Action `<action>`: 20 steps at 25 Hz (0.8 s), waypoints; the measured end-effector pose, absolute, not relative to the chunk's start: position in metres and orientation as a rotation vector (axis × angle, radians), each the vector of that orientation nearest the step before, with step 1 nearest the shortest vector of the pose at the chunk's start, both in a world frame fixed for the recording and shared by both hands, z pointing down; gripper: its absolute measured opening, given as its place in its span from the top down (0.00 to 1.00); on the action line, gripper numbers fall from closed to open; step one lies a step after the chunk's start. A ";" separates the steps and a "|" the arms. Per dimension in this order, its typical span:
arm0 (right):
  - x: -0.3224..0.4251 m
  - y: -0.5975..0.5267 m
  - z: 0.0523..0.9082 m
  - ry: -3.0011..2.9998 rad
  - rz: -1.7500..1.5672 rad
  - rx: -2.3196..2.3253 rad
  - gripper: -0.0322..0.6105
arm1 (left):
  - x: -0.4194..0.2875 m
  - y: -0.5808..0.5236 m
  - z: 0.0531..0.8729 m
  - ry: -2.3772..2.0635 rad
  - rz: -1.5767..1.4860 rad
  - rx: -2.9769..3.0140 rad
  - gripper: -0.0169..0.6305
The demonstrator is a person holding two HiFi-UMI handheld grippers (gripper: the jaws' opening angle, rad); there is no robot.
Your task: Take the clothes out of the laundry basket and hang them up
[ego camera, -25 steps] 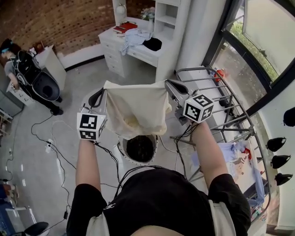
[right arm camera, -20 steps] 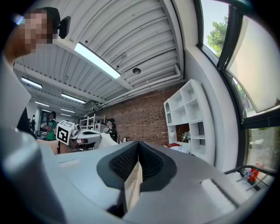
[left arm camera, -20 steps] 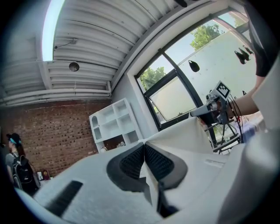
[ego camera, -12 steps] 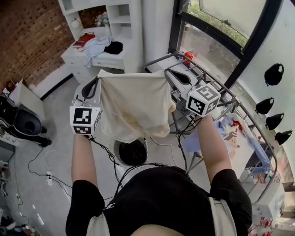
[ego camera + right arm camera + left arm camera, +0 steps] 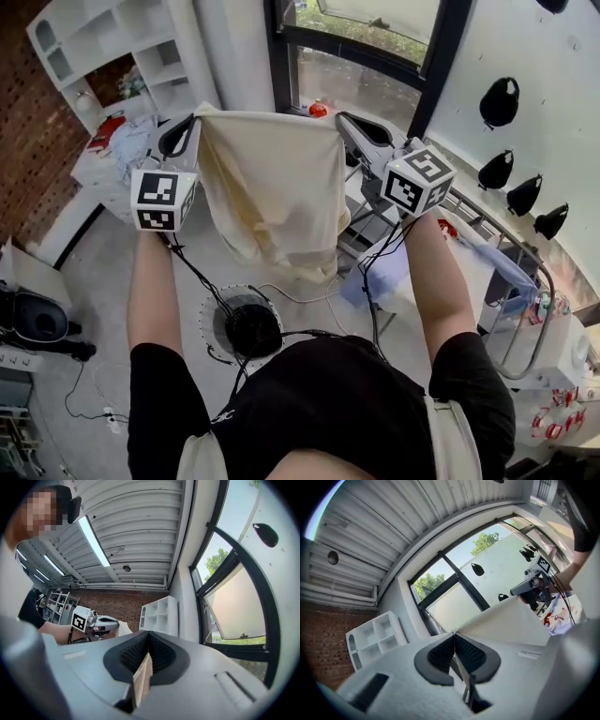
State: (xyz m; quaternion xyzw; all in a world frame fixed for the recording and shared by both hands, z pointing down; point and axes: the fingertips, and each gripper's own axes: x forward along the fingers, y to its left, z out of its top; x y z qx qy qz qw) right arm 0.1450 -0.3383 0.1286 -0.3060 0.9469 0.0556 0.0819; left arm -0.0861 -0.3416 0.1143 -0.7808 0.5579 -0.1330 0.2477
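Left gripper (image 5: pixel 190 120) and right gripper (image 5: pixel 343 119) each clamp a top corner of the cream garment (image 5: pixel 272 187), holding it spread; draping it over the drying rack (image 5: pixel 548 295) looks next

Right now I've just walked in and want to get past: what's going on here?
A person is hanging laundry. The left claw and right claw are each shut on a top corner of a cream cloth, holding it spread out in front of the person. The basket sits on the floor below. The rack stands to the person's right by the window, and the cloth is not on it yet.
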 end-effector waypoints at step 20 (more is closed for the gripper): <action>0.380 -0.515 0.263 2.703 -0.115 -1.682 0.93 | 0.157 -0.569 0.235 1.192 -0.562 -2.452 0.95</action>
